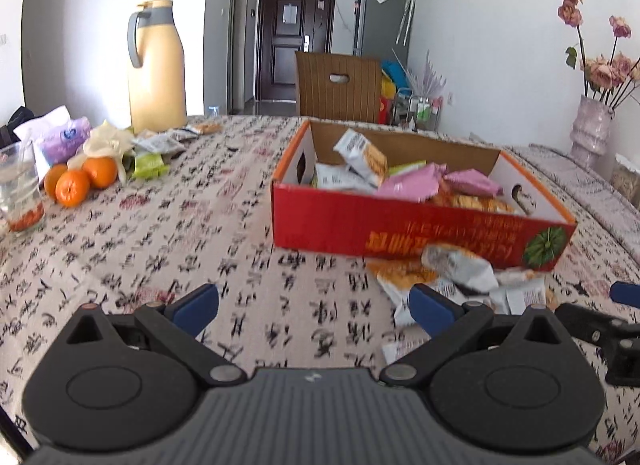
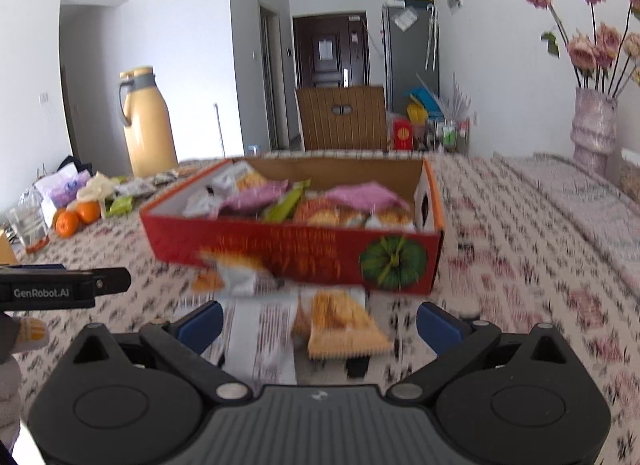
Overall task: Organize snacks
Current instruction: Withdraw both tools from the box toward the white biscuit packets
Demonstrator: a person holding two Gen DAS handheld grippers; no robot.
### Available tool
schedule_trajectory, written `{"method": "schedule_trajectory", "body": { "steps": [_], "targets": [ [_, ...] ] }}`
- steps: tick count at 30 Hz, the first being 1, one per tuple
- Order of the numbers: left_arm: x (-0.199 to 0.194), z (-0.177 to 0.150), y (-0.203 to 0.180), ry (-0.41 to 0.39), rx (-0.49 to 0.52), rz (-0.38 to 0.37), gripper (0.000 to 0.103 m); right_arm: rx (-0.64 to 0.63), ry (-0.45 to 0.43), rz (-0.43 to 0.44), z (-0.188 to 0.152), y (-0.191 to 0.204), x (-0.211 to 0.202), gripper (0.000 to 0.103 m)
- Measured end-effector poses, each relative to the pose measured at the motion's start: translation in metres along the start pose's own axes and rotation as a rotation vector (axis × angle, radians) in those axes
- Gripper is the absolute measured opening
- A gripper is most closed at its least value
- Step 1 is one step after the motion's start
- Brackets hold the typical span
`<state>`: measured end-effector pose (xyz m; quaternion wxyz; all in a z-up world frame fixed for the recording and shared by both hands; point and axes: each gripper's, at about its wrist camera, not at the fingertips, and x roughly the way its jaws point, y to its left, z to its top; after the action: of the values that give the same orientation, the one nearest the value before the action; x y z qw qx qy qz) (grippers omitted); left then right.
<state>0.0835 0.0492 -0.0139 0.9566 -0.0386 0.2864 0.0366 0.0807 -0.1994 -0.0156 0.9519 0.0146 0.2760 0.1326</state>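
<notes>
Ahead of both gaping, empty tongs, left [image 1: 314,311] and right [image 2: 320,325], a red cardboard box [image 2: 280,249] holds crinkly snack packets [image 2: 256,197]; more packets [image 2: 340,325] lie before it.

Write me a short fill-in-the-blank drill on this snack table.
1. The red box holding snacks has a green ____ printed on its front.
2. Both the left hand-held gripper and the right hand-held gripper are ____.
3. The oranges lie beside a ____ jug.

Missing: pumpkin; open; yellow
</notes>
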Motion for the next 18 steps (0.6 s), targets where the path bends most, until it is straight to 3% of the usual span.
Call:
{"method": "schedule_trajectory", "body": {
  "steps": [8,13,18],
  "targets": [
    [-0.002,-0.004,-0.001,0.007,0.001,-0.014,0.103,-0.009,0.023,0.019,-0.008,0.012,0.003,0.102],
    [0.001,-0.009,-0.005,0.022,0.012,-0.030,0.103,0.005,0.061,0.034,-0.008,0.019,0.015,0.067],
    [0.005,-0.012,-0.006,0.038,0.017,-0.043,0.103,0.005,0.075,0.054,-0.008,0.027,0.025,0.063]
  ]
}}
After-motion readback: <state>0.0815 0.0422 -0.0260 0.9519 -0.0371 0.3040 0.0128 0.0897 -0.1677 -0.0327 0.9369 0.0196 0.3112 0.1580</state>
